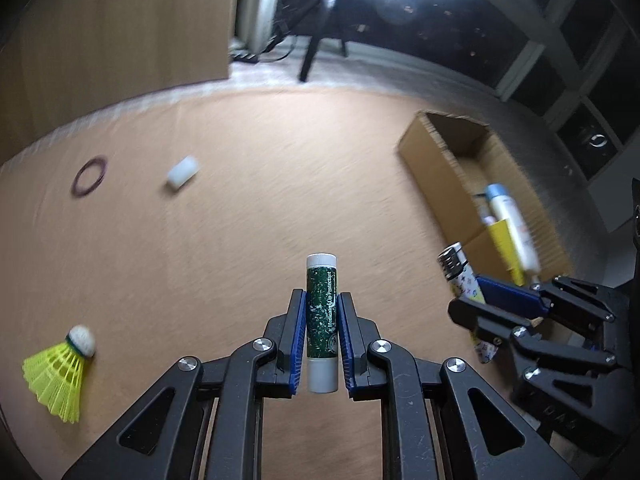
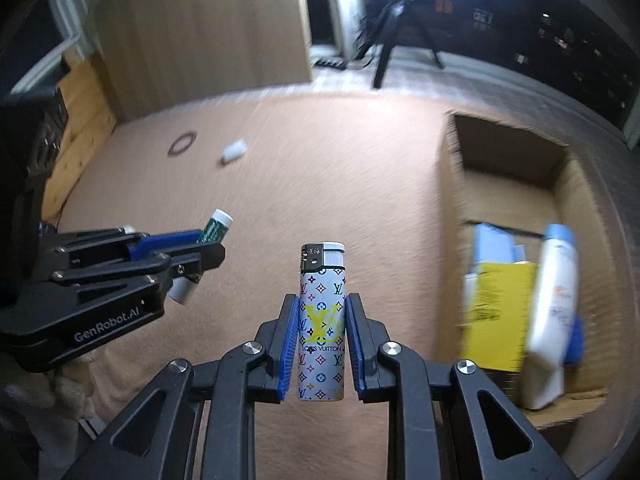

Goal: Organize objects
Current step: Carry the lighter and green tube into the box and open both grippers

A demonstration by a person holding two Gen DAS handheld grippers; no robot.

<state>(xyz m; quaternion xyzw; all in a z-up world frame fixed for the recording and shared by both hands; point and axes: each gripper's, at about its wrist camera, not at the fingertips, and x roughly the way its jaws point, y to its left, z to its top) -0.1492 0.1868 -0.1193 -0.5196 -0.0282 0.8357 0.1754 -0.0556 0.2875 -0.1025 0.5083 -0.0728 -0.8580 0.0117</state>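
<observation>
My left gripper (image 1: 322,304) is shut on a green lip balm tube (image 1: 321,320) with white ends, held upright above the tan table. It also shows in the right wrist view (image 2: 216,229). My right gripper (image 2: 322,304) is shut on a white patterned lighter (image 2: 321,320), also upright; the lighter shows at the right of the left wrist view (image 1: 460,276). An open cardboard box (image 2: 452,184) stands to the right, holding a white bottle (image 2: 554,308) and a yellow packet (image 2: 498,316).
On the table lie a yellow shuttlecock (image 1: 60,372) at near left, a small white cylinder (image 1: 183,171) and a dark rubber ring (image 1: 89,175) farther off. A wooden panel (image 1: 120,40) stands behind the table, with tripod legs (image 1: 312,56) beyond.
</observation>
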